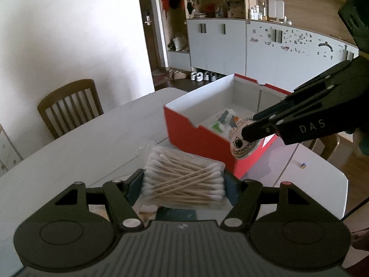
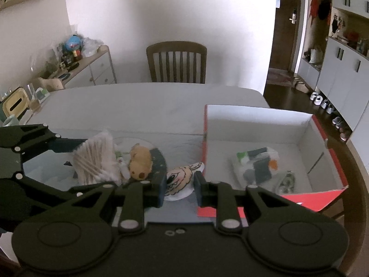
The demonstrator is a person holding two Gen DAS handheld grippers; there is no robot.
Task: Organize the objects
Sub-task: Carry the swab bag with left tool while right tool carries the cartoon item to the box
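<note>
White tabletop (image 2: 143,110), clear ribbed swab box (image 1: 184,180), red cardboard box (image 1: 198,138).

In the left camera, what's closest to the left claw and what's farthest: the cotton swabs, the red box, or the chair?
1. Cotton swabs: held between the left claw fingers.
2. Red box: just behind, to the right.
3. Chair: far left, beyond the table.

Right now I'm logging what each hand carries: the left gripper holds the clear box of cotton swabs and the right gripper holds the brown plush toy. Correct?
Not quite. The right gripper holds the cartoon-face toy, not the brown plush toy, which lies on the table, as the right wrist view shows. The left gripper does hold the box of cotton swabs.
</note>
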